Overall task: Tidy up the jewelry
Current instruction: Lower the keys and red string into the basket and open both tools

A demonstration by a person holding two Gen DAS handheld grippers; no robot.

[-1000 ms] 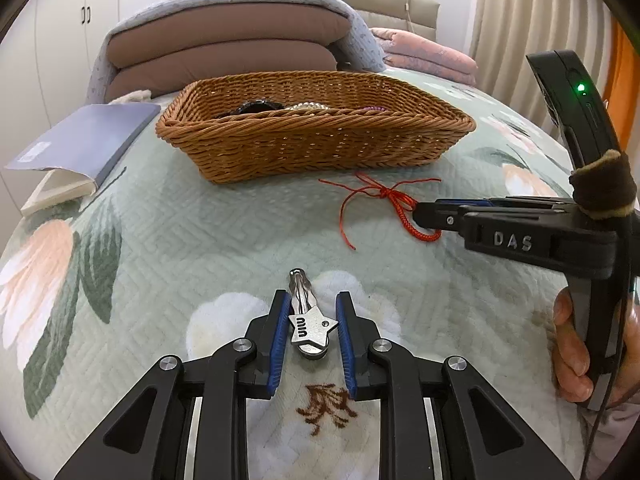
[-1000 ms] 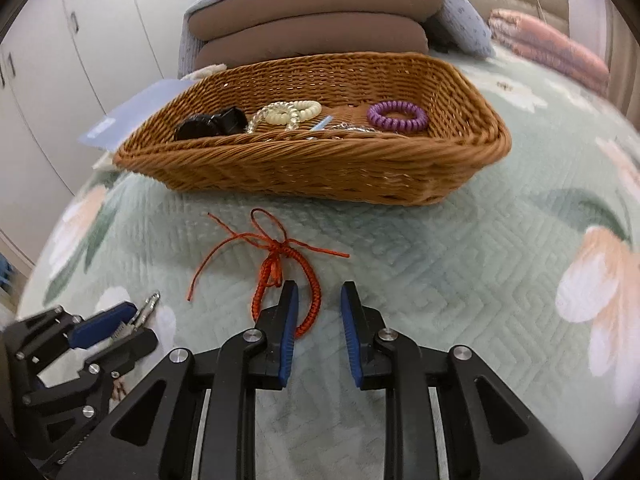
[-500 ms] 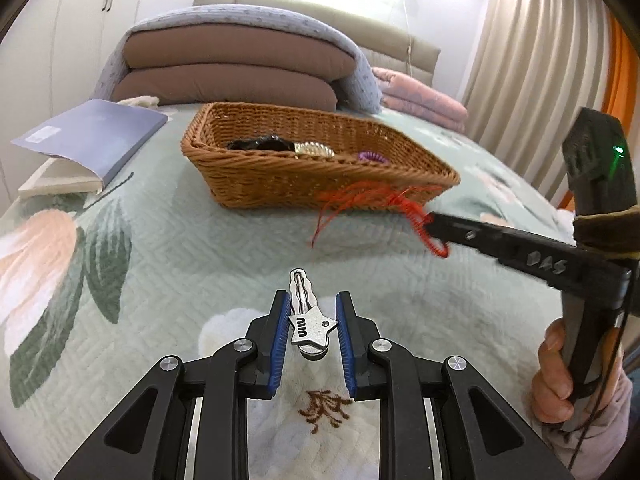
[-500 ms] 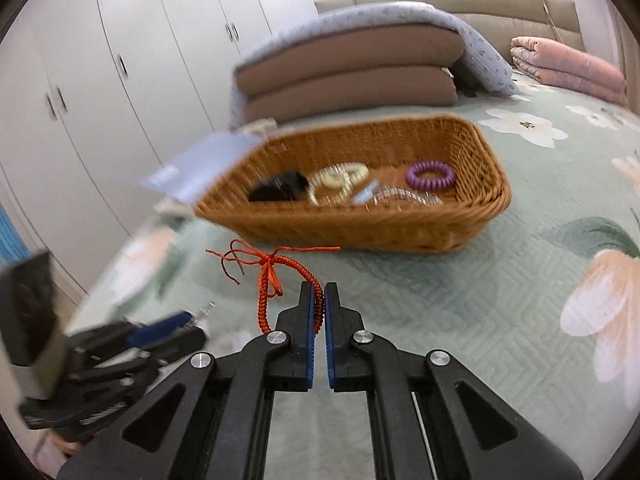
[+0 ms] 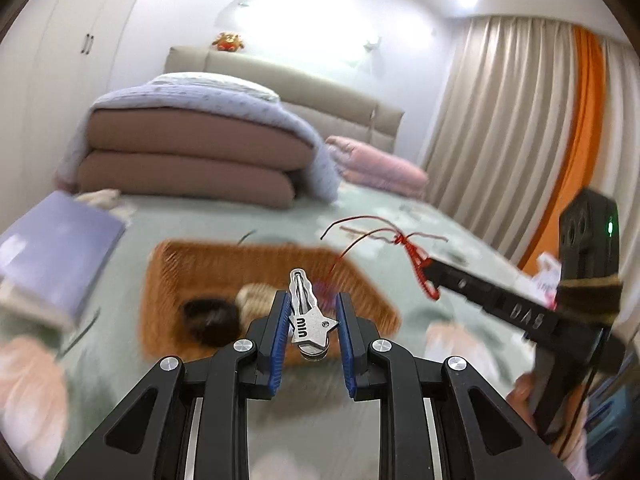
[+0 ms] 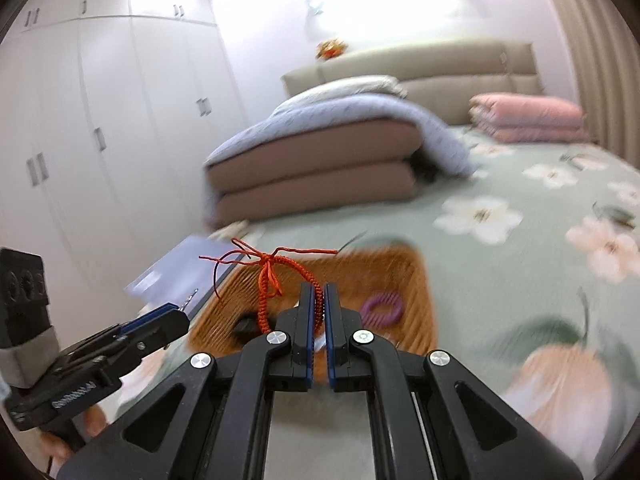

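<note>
- Left gripper [image 5: 311,322]: clamped on a silver hair clip [image 5: 307,312], held by its star end above the basket [image 5: 256,260]. The hold is narrow, so a jolt could twist the clip loose and drop it onto the bedspread [image 5: 192,216] instead.
- Basket: sits on the bed below both grippers, already holding a purple ring [image 6: 383,309] and darker pieces.
- Right gripper [image 6: 316,304]: pinched shut on a red cord bracelet [image 6: 280,280], loose ends dangling. They could snag the wicker rim or trail outside on release.
</note>
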